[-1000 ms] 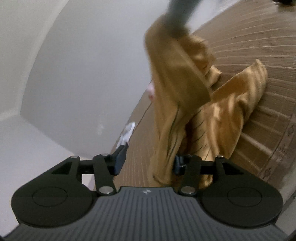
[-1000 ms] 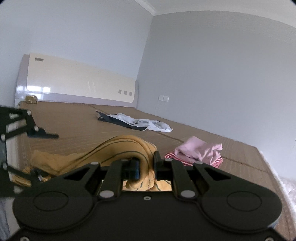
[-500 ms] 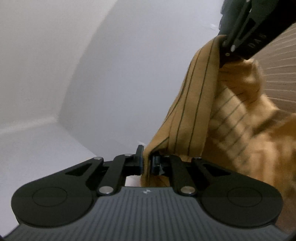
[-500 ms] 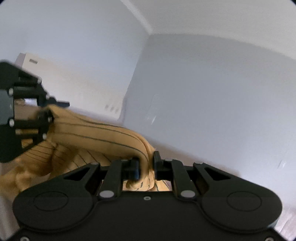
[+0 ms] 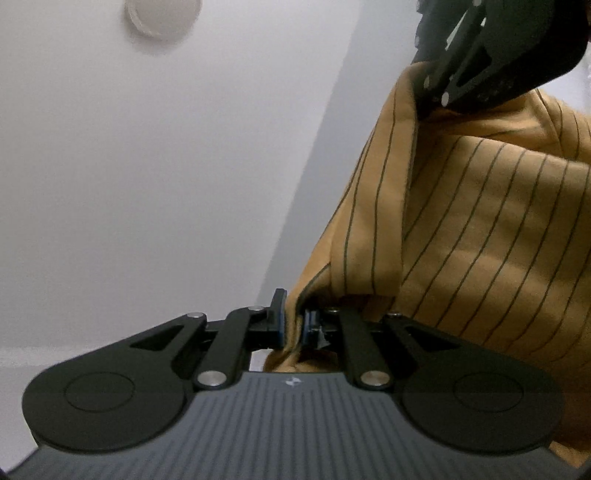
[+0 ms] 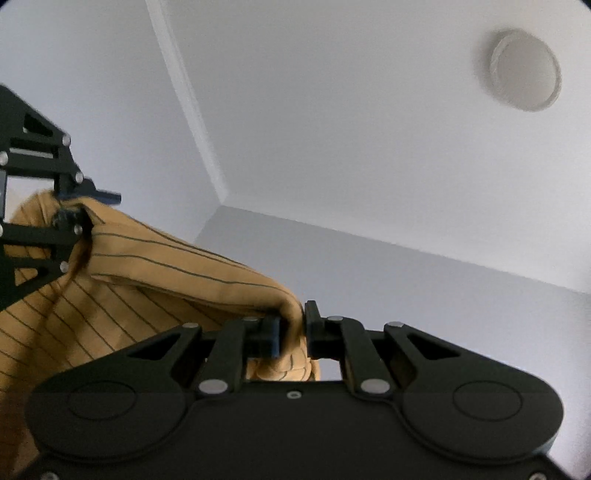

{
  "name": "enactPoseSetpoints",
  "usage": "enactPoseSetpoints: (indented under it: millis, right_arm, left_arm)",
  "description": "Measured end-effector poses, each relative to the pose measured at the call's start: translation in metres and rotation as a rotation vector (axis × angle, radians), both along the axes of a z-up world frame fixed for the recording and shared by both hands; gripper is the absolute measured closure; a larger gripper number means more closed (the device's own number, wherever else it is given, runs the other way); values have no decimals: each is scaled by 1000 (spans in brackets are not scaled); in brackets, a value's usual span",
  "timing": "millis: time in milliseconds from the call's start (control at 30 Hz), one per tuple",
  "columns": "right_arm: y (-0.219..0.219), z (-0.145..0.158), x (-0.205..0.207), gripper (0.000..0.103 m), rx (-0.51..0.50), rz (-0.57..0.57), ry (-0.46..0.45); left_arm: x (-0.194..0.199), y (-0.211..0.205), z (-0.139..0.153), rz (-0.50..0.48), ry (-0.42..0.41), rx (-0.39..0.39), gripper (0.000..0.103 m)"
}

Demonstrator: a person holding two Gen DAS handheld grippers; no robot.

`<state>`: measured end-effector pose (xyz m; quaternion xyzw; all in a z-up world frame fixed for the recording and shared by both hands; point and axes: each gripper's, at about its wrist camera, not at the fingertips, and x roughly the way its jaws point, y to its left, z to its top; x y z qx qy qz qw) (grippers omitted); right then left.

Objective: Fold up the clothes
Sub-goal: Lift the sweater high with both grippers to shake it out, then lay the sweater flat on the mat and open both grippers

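A mustard-yellow garment with thin dark stripes (image 5: pixel 461 229) hangs in the air between both grippers. My left gripper (image 5: pixel 293 321) is shut on one edge of it. The right gripper (image 5: pixel 476 55) appears at the top right of the left wrist view, gripping the cloth higher up. In the right wrist view my right gripper (image 6: pixel 293 328) is shut on a bunched fold of the same garment (image 6: pixel 110 280), and the left gripper (image 6: pixel 74 206) holds the cloth at the left edge. The lower part of the garment is hidden.
Both cameras point upward at white walls and ceiling. A round ceiling lamp (image 6: pixel 524 70) shows at the upper right, and the same lamp (image 5: pixel 162 14) at the top of the left wrist view. The bed is out of view.
Both grippers rose and tilted upward with the garment, lifting it off the bed. The left gripper went from open to shut on the cloth. The bed and other clothes dropped out of view.
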<state>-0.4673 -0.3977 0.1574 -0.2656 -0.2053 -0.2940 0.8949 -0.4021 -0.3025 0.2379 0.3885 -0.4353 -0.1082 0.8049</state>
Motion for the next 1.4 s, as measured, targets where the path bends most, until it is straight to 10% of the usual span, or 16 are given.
enactPoseSetpoints:
  millis: [233, 567, 633, 1067, 1400]
  right_arm:
    - [-37, 6, 37, 90, 70, -85, 91]
    - [-166, -151, 203, 80, 386, -137, 652]
    - [-165, -163, 188, 79, 419, -118, 674]
    - [-116, -204, 116, 59, 686, 249, 804]
    - [-57, -229, 128, 57, 693, 279, 928]
  left_arm:
    - [55, -63, -12, -28, 173, 170, 87]
    - [197, -171, -164, -47, 744, 315, 68]
    - [219, -187, -193, -55, 853, 320, 44]
    - [193, -84, -261, -228, 1085, 406, 30]
    - [178, -53, -317, 25, 1004, 571, 30]
